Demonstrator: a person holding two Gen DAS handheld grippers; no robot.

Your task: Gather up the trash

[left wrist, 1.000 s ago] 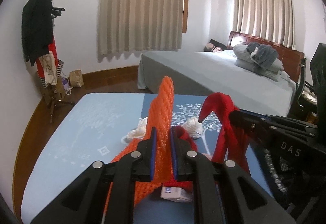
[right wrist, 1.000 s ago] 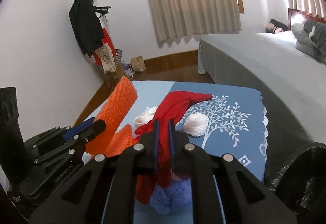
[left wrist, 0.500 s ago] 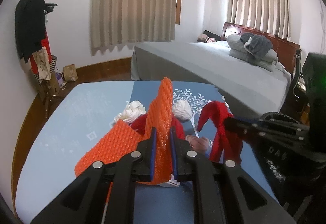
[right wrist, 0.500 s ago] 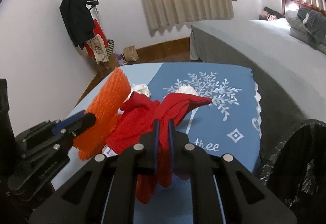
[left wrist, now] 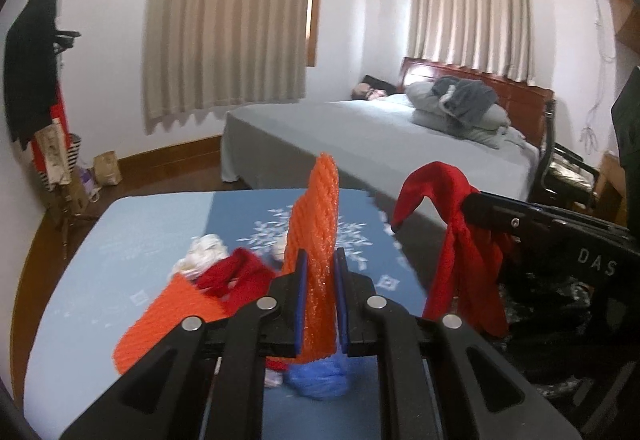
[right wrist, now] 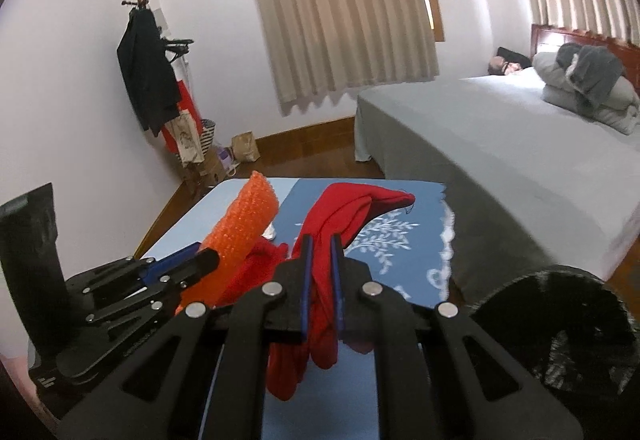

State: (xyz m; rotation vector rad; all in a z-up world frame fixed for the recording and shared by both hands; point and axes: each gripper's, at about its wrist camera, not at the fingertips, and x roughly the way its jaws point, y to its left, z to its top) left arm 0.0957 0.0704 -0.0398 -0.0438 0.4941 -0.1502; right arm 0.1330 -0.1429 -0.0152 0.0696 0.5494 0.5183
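The left gripper [left wrist: 320, 296] pinches a stiff, bumpy orange sheet of foam netting [left wrist: 316, 236] that stands upright between its blue pads, its loose end spread on the blue tablecloth [left wrist: 120, 240] toward 8 o'clock. The right gripper [right wrist: 320, 280] is clamped on a soft, limp red cloth [right wrist: 344, 212] whose folds droop below the fingers. In the left view a crumpled white paper wad [left wrist: 202, 250] lies at 10 o'clock of the fingers, a wrinkled blue wad [left wrist: 320, 380] lies just below them, and a glossy black trash bag [right wrist: 560, 340] gapes at 4 o'clock in the right view.
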